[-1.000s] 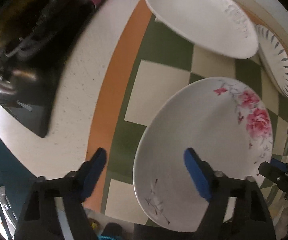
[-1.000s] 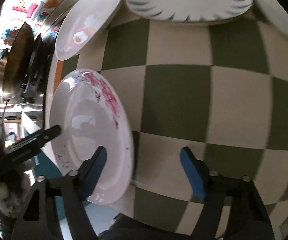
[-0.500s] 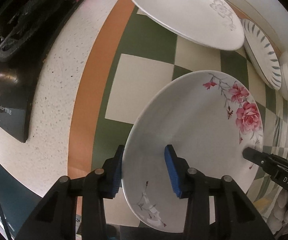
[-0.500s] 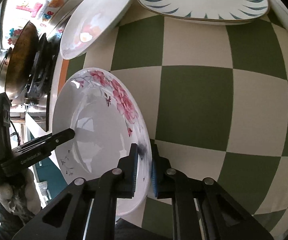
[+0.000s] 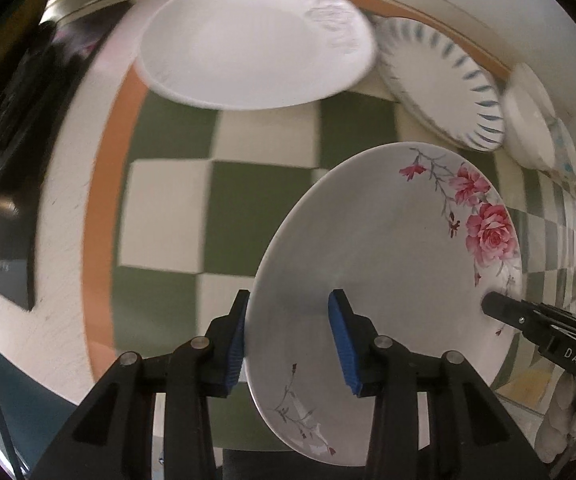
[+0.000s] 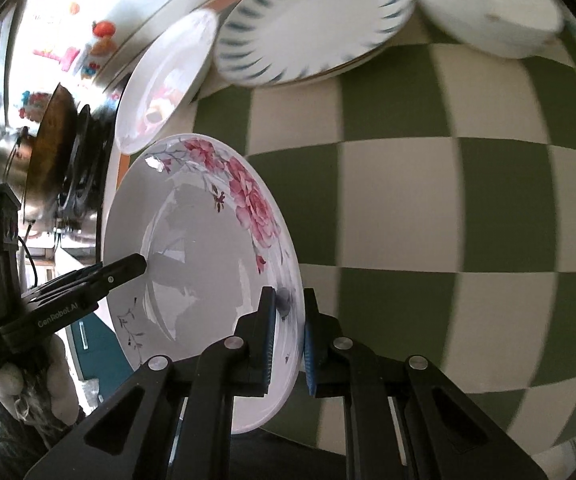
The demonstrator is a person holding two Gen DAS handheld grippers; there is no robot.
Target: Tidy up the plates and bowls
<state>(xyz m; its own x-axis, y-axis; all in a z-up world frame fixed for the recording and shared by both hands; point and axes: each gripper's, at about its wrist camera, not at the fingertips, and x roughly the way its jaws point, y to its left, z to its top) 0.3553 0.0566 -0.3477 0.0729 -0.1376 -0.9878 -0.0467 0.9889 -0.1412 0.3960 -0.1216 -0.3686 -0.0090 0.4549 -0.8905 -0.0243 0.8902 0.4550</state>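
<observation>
Both tools have just closed onto the rose plate (image 5: 388, 264) since a second ago, when their blue pads stood wide apart and it lay flat on the checked cloth (image 5: 263, 184); now it sits tilted, raised off the cloth between them.

At the far left of the left wrist view, a dark stove (image 5: 3, 184) lies on the speckled desk (image 5: 67, 216) beside the cloth's orange border. Next comes the left tool (image 5: 290, 336), its pads narrowed onto the plate's left rim, one behind the rim and one on the inner face. Beyond it, along the back, a plain white plate (image 5: 255, 48) rests on the cloth, then a blue-dashed plate (image 5: 444, 92) just beside it, then a white bowl (image 5: 528, 128). At the right edge the right tool (image 5: 488, 306) reaches in, its tip on the plate's flowered side.

In the right wrist view a gloved hand (image 6: 35, 396) holds the left tool at the left, near a pan (image 6: 51, 136). The right tool's pads are nearly together, pinching the plate's right rim.
</observation>
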